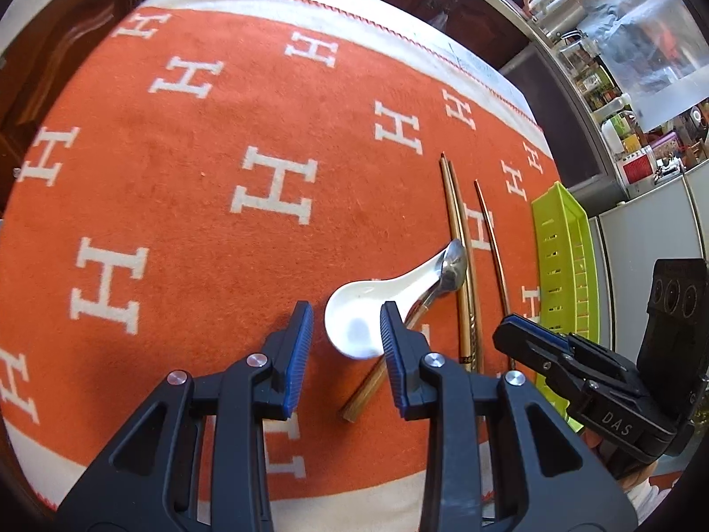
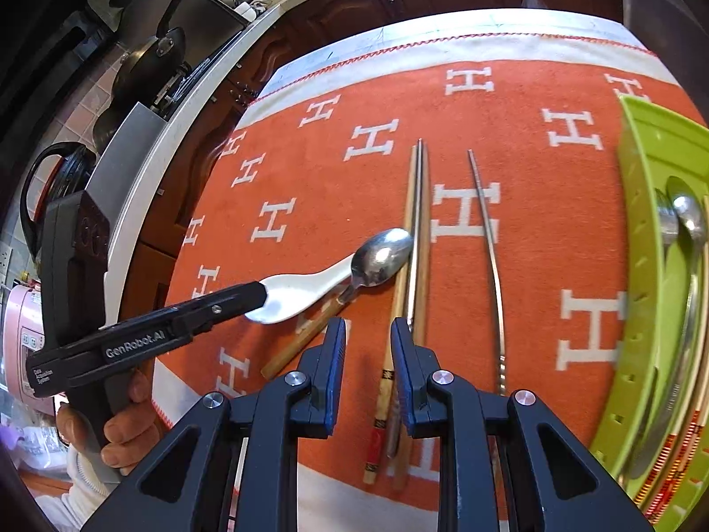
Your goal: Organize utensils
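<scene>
A white ceramic spoon (image 1: 354, 310) (image 2: 301, 290) lies on the orange cloth. A metal spoon (image 1: 453, 264) (image 2: 382, 256) with a wooden handle rests across its stem. My left gripper (image 1: 345, 312) (image 2: 262, 295) is open, its tips at the white spoon's bowl and its pads not pressing on it. To the right lie a pair of chopsticks (image 1: 458, 230) (image 2: 416, 221) and a single thin metal chopstick (image 1: 489, 239) (image 2: 487, 230). My right gripper (image 2: 368, 326) (image 1: 509, 330) is open and empty, low over the chopsticks' near ends.
A green slotted tray (image 1: 560, 266) (image 2: 638, 239) at the table's right edge holds metal spoons (image 2: 689, 221) and chopsticks. The orange H-patterned cloth (image 1: 199, 221) covers the table. A counter with pans (image 2: 150, 66) runs behind. A person's hand (image 2: 128, 421) grips the left tool.
</scene>
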A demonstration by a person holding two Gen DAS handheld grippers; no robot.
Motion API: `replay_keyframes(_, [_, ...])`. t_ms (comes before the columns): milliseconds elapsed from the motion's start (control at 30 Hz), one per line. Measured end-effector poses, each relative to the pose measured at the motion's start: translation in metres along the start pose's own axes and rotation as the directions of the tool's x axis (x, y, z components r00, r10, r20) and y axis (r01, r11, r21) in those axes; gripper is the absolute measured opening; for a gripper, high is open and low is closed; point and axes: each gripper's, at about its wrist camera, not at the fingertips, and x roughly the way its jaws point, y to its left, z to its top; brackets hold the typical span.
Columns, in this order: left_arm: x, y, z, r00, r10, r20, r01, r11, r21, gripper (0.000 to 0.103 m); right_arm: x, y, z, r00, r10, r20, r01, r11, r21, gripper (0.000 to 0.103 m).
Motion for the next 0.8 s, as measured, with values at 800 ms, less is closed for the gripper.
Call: replay_keyframes(800, [0.026, -0.013, -0.009, 0.991, -0.119, -0.058, 0.123, 0.990, 0.065, 0.012, 0.064, -0.002, 0.029, 0.999, 0.042, -0.004, -0.041, 0.994, 0.105, 0.021])
